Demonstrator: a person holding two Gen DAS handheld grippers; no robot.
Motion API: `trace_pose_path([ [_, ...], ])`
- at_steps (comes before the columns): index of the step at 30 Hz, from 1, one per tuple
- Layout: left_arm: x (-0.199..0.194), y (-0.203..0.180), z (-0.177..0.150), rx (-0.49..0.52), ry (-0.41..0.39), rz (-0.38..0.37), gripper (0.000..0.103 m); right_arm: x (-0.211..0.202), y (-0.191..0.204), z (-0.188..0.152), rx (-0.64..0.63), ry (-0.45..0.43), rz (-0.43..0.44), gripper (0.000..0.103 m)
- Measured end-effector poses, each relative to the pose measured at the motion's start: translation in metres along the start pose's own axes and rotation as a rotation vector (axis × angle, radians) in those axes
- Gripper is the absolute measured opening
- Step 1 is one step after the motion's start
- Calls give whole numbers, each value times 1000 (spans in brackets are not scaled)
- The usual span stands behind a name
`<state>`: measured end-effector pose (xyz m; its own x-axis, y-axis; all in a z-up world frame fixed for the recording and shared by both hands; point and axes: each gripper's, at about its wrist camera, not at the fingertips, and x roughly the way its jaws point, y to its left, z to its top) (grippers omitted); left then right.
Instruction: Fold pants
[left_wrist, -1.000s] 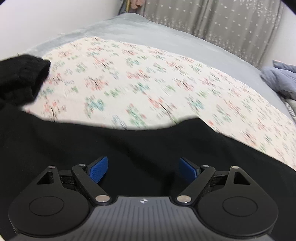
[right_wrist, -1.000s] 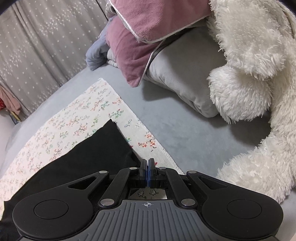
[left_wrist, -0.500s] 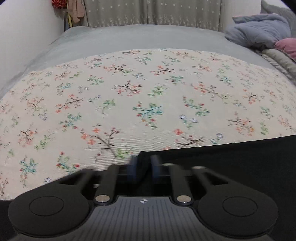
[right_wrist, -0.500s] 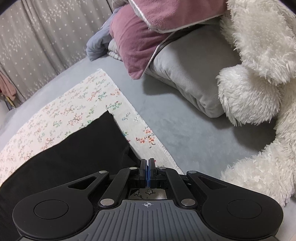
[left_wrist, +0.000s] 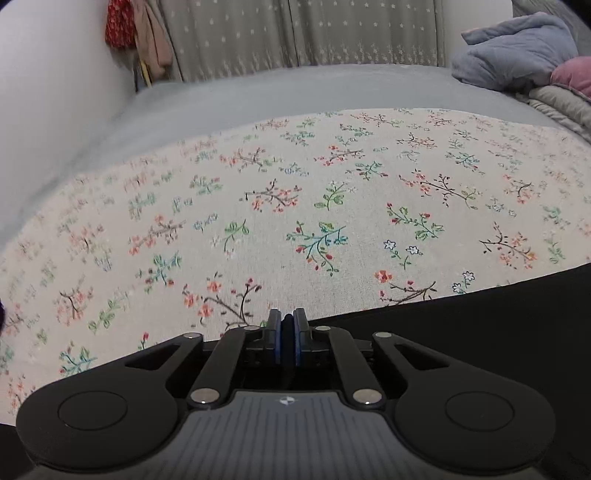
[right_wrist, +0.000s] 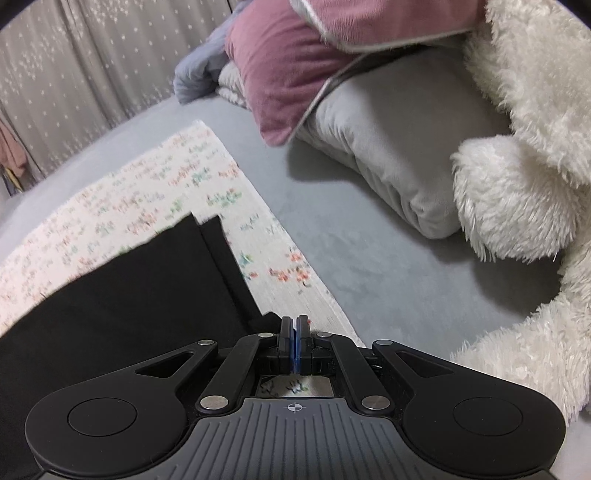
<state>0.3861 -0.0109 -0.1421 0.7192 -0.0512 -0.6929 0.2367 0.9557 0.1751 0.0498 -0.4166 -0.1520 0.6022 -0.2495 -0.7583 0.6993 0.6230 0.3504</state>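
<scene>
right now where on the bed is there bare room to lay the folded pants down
Free: the floral cloth beyond the black pants, up to the grey sheet by the curtain; also the sheet strip between cloth and pillows. Crowded: the pink pillow, grey pillow and white plush toy.

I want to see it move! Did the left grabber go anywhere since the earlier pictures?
Yes. The left gripper slid off the black pants to their edge beside the floral cloth, and its jaws have just closed on that edge.

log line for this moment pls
left gripper: shut on black pants edge | right gripper: shut, at pants corner | pants flat on floral cloth
</scene>
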Motion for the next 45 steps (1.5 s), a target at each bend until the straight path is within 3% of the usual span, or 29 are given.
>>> trace_pose_path([
  [2, 0, 6, 3, -40, 11, -5, 19, 4, -1, -1, -1, 13, -9, 1],
  [6, -16, 26, 11, -80, 1, 11, 62, 7, -2, 1, 12, 20, -12, 1],
  [8, -31, 37, 13, -118, -20, 10, 75, 7, -2, 2, 14, 18, -9, 1],
  [12, -54, 56, 10, -247, 8, -32, 76, 8, -2, 3, -10, 45, -10, 1],
  [13, -59, 59, 7, -275, 24, -52, 76, 6, -2, 4, -16, 33, -50, 1],
  [14, -65, 60, 3, -299, 32, -77, 76, 2, -2, 6, -30, -2, -118, 11],
  [15, -69, 60, 0, -315, 37, -95, 76, -5, -3, 10, -42, -55, -179, 13],
  [16, -74, 60, -3, -326, 46, -104, 76, -12, -4, 12, -39, -105, -189, 13],
  [18, -79, 55, -10, -333, 57, -107, 76, -22, -7, 16, 21, -157, -43, 13],
  [20, -78, 50, -15, -312, 59, -89, 77, -11, -2, 15, 50, -97, 108, 13],
  [21, -75, 49, -20, -308, 63, -76, 77, -2, 6, 15, 24, -56, 130, 13],
  [25, -63, 55, -40, -381, 116, -104, 77, 20, 35, 12, -114, 7, 101, 13],
  [29, -65, 48, -49, -332, 124, -84, 77, 27, 44, 8, -187, 44, 81, 12],
  [31, -65, 46, -49, -311, 122, -81, 77, 25, 42, 8, -182, 43, 80, 2],
  [38, -68, 47, -51, -316, 116, -98, 77, -1, 27, 10, -125, -33, 112, 0],
  [44, -64, 41, -50, -302, 116, -98, 78, 3, 19, 11, -106, -12, 100, 12],
  [45, -64, 40, -50, -300, 115, -99, 79, 3, 17, 12, -92, -10, 114, 19],
])
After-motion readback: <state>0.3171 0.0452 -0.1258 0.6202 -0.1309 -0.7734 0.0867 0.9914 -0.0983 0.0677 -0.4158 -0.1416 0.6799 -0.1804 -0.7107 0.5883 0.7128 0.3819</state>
